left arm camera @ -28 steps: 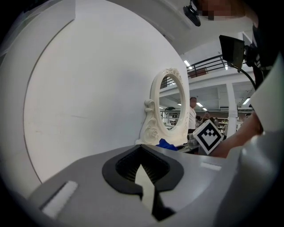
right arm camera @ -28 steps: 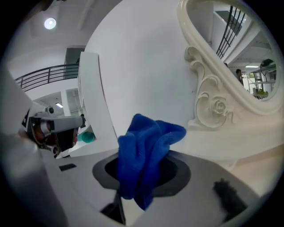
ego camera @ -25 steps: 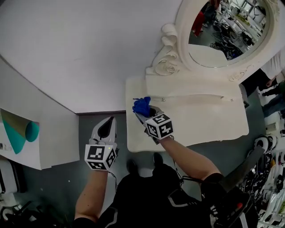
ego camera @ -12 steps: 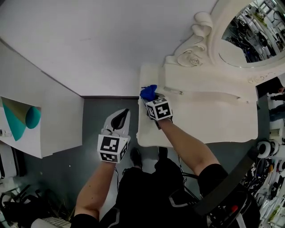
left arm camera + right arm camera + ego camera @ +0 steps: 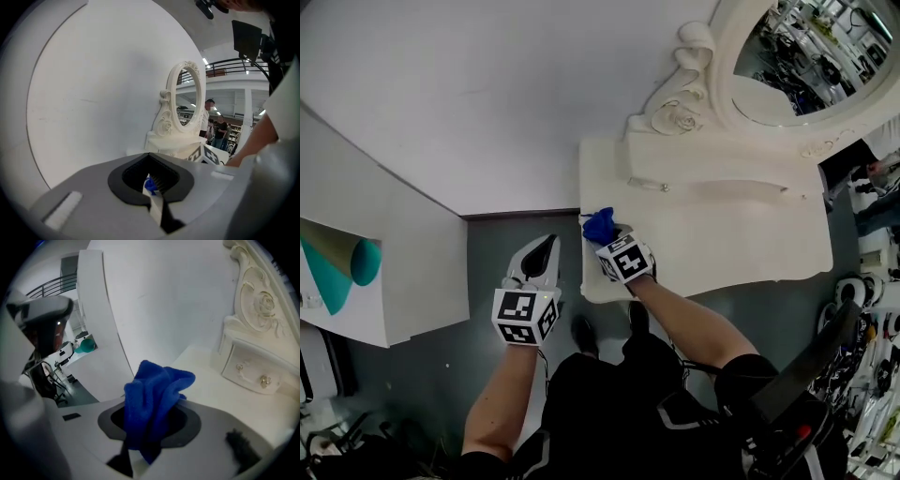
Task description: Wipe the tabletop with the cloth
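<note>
A cream dressing table (image 5: 731, 244) fills the middle right of the head view. My right gripper (image 5: 607, 234) is at its near left corner, shut on a crumpled blue cloth (image 5: 599, 225) that rests on the tabletop (image 5: 211, 390). In the right gripper view the cloth (image 5: 157, 390) bulges up out of my right gripper (image 5: 150, 427), and the jaws are pinched on its lower folds. My left gripper (image 5: 540, 253) hangs over the dark floor just left of the table, with its jaws together and nothing in them. Its own view shows my left gripper (image 5: 152, 183) pointing toward the table.
An ornate oval mirror (image 5: 787, 66) and a small drawer unit (image 5: 712, 169) stand along the table's back. A white wall (image 5: 487, 94) runs behind. A white panel with a teal picture (image 5: 337, 272) stands at the left. Cluttered gear (image 5: 862, 375) lies at the right.
My right gripper has dragged the cloth from the table's back left, near the drawer unit, toward the near left corner. The left gripper stays beside the table.
</note>
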Motion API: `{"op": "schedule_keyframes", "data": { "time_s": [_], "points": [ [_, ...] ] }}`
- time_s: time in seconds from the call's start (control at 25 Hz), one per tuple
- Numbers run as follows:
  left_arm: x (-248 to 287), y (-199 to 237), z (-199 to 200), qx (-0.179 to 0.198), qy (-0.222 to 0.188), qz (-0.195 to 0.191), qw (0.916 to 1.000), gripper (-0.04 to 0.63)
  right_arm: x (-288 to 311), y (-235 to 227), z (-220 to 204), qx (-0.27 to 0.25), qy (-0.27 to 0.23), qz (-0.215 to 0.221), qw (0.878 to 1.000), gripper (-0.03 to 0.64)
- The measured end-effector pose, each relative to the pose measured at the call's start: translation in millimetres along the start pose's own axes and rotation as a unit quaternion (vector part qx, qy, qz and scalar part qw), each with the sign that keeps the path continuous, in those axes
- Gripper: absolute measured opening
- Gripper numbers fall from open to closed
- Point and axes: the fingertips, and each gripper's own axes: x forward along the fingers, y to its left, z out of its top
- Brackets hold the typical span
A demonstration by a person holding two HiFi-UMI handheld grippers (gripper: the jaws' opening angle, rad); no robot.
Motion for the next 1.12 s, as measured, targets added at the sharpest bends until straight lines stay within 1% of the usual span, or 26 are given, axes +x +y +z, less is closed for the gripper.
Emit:
{"op": "schedule_keyframes", "data": {
  "time_s": [0.12, 0.28, 0.44, 0.52, 0.68, 0.72, 0.8, 0.88, 0.96, 1.04, 1.12],
  "points": [
    [-8, -7, 3, 0.0, -0.007, -0.004, 1.0, 0.008, -17, 25, -22, -0.017, 0.007, 0.011, 1.0, 0.141],
    [-18, -10, 0, -0.004, -0.009, 0.001, 1.0, 0.008, -38, 54, -51, -0.009, 0.018, 0.023, 1.0, 0.141],
    [-24, -16, -9, -0.005, 0.002, 0.013, 0.9999, 0.008, -58, 75, -75, -0.007, 0.034, 0.028, 0.999, 0.141],
    [-25, -19, -14, -0.009, 0.005, 0.012, 0.9999, 0.008, -64, 82, -83, 0.002, 0.035, 0.034, 0.999, 0.141],
    [-29, -27, -17, -0.014, 0.004, 0.009, 0.9999, 0.008, -71, 92, -94, 0.043, 0.042, 0.071, 0.996, 0.141],
    [-29, -29, -17, -0.012, 0.005, 0.008, 0.9999, 0.008, -73, 89, -91, 0.055, 0.04, 0.074, 0.995, 0.141],
    [-28, -31, -14, -0.007, 0.006, 0.005, 0.9999, 0.008, -76, 71, -72, 0.066, 0.016, 0.063, 0.996, 0.141],
    [-25, -35, -9, 0.001, 0.003, -0.001, 1.0, 0.008, -74, 38, -44, 0.063, -0.015, 0.036, 0.997, 0.141],
    [-20, -38, -4, 0.006, -0.003, -0.006, 1.0, 0.008, -66, -2, -17, 0.06, -0.034, 0.008, 0.998, 0.142],
    [-15, -40, -1, 0.006, -0.005, -0.006, 1.0, 0.008, -53, -39, 4, 0.058, -0.038, -0.016, 0.997, 0.143],
    [-9, -42, -2, 0.005, -0.001, -0.006, 1.0, 0.008, -36, -67, 16, 0.056, -0.03, -0.035, 0.997, 0.143]
  ]
}}
